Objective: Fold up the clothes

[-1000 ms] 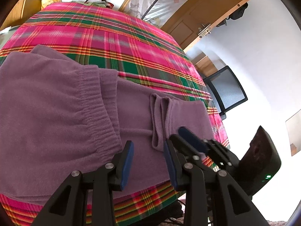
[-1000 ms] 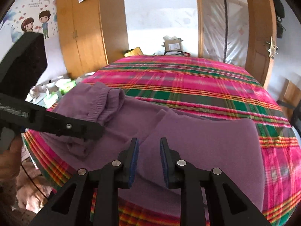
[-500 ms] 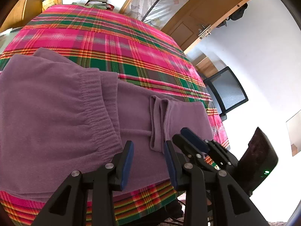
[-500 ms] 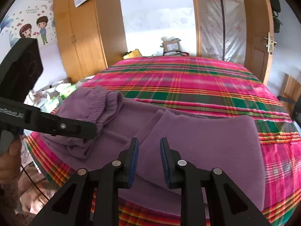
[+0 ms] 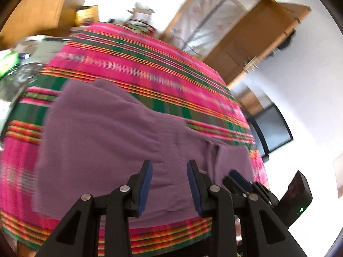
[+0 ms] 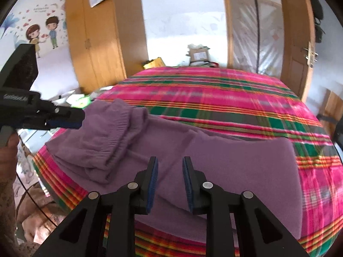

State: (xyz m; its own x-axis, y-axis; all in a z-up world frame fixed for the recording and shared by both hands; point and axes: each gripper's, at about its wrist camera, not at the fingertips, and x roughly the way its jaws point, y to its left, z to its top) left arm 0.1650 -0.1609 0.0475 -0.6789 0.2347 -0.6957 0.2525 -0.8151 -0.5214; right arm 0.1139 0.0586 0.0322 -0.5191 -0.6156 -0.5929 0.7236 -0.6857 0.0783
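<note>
Purple fleece trousers (image 5: 103,132) lie spread along the near edge of a pink and green plaid bed cover (image 5: 133,64). In the right wrist view their elastic waistband (image 6: 111,132) is folded over at the left, with the legs (image 6: 240,167) stretching right. My left gripper (image 5: 169,167) hangs open above the cloth, nothing between its blue pads. It also shows as a black bar at the left, the left gripper (image 6: 70,120) above the waistband. My right gripper (image 6: 170,162) is open over the middle of the trousers, and in the left wrist view the right gripper (image 5: 238,177) sits close beside the left one.
A wooden wardrobe (image 6: 96,42) stands to the far left and a wooden door (image 6: 300,42) to the right. Cardboard boxes (image 6: 199,53) sit beyond the bed's far end. Clutter (image 5: 19,64) lies by the bed's left side. A person's hand (image 6: 8,145) holds the left gripper.
My left gripper has pulled back, risen and swung left, so more of the bed's left side shows. In the right wrist view it sits higher over the waistband. The right gripper has hardly moved.
</note>
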